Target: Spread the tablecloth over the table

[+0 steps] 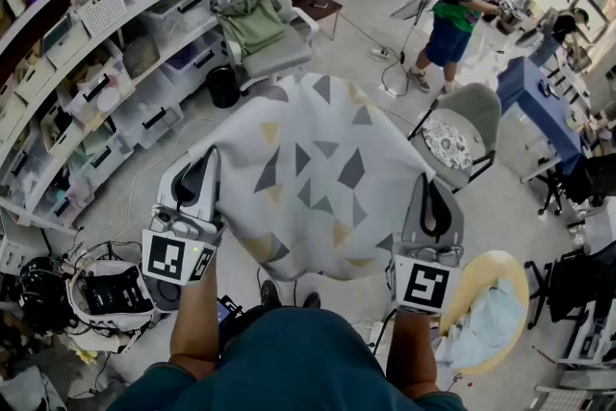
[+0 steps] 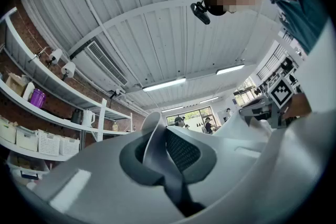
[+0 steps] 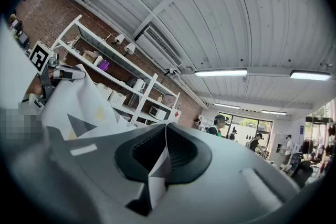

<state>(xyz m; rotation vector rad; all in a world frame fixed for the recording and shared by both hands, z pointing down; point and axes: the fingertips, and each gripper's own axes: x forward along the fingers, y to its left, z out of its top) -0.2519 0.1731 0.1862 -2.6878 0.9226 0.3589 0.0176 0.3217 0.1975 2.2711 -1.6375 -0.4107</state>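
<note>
A white tablecloth (image 1: 318,178) printed with grey and yellow triangles billows out flat in front of me, held up in the air by its two near corners. My left gripper (image 1: 207,166) is shut on the left corner, and a fold of the cloth (image 2: 157,136) is pinched between its jaws. My right gripper (image 1: 429,195) is shut on the right corner, where a strip of patterned cloth (image 3: 160,168) runs between the pads. In both gripper views the jaws point up at the ceiling. The table is hidden under the cloth.
White shelves (image 1: 96,63) with baskets and bins line the left. Beyond the cloth, a grey chair holds a green bag (image 1: 252,19). Right: another grey chair (image 1: 462,130), a round wooden stool (image 1: 486,303). People (image 1: 462,5) stand at the back.
</note>
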